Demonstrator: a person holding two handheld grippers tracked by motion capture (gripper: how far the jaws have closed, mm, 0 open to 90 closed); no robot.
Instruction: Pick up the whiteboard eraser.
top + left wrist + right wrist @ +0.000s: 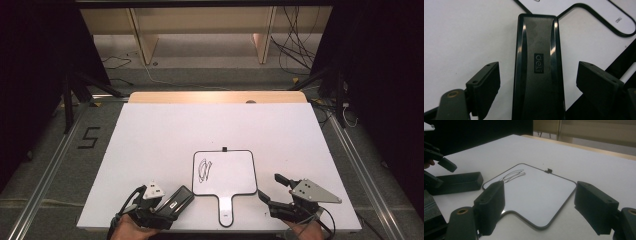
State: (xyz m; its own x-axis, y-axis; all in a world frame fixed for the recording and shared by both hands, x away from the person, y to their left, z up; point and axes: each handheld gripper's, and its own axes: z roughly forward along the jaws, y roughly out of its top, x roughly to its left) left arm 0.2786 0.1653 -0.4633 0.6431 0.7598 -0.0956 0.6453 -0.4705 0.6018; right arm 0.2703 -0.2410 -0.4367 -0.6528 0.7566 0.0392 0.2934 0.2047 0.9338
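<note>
I read the work as wiping the scribble (204, 168) off the small handled whiteboard (227, 172), and I judge it barely begun: the marks stand untouched in the board's near-left quarter, and the eraser (178, 200) lies flat on the white table (150, 135) just left of the board's near-left corner, not yet lifted. The whiteboard lies flat, its handle pointing toward me and its clip at the far edge. My left gripper (536, 82) straddles the eraser with its jaws spread, a clear gap between each pad and the eraser's sides, so nothing is pinched. The eraser's long axis runs straight out between those jaws, its far end pointing toward the board's near-left corner. My right gripper (275, 192) hovers just right of the board's handle, jaws spread, holding nothing. Remaining: close on the eraser, lift it, wipe the scribble.
</note>
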